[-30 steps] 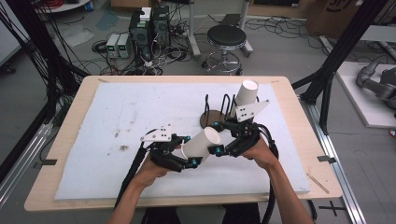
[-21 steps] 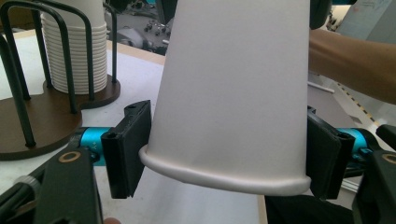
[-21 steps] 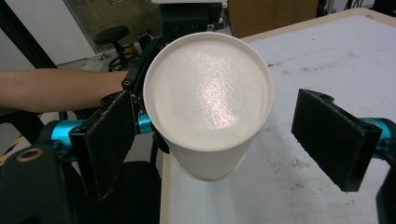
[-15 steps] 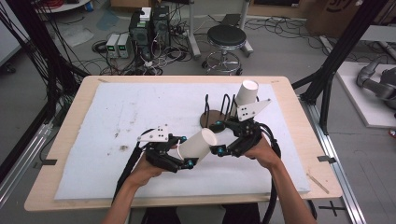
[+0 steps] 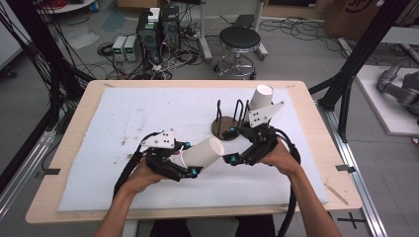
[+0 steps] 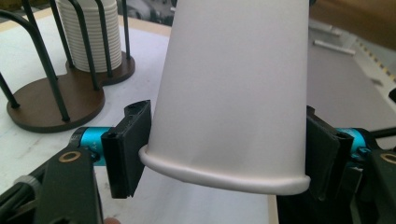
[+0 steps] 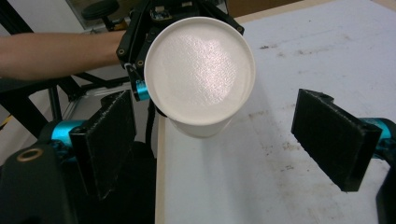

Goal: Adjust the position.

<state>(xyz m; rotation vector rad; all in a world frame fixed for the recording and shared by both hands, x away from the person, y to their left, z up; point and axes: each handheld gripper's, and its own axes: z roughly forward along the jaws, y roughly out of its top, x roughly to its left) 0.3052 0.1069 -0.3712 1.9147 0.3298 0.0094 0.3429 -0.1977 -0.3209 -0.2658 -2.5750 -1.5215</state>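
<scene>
Counted on table:
- One loose white paper cup (image 5: pixel 205 153), clamped near rim.
- One stack of nested white cups (image 5: pixel 260 97) in rack; number in stack cannot tell.
- One brown wire cup rack (image 5: pixel 225 127), two round bases joined.
- Two hand-held grippers: left gripper (image 5: pixel 190 168), right gripper (image 5: pixel 231 147).
- One white foam mat (image 5: pixel 113 118).
- One wooden table (image 5: pixel 316 148).

On floor beyond: one black round stool (image 5: pixel 240 39).

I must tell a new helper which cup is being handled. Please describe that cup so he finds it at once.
Start at the white mat on the wooden table and go to its front middle, between the two hands. The white paper cup lies tilted there, clamped in the left claw. Unlike the cups stacked in the wire holder, it is single and off the mat.
</scene>
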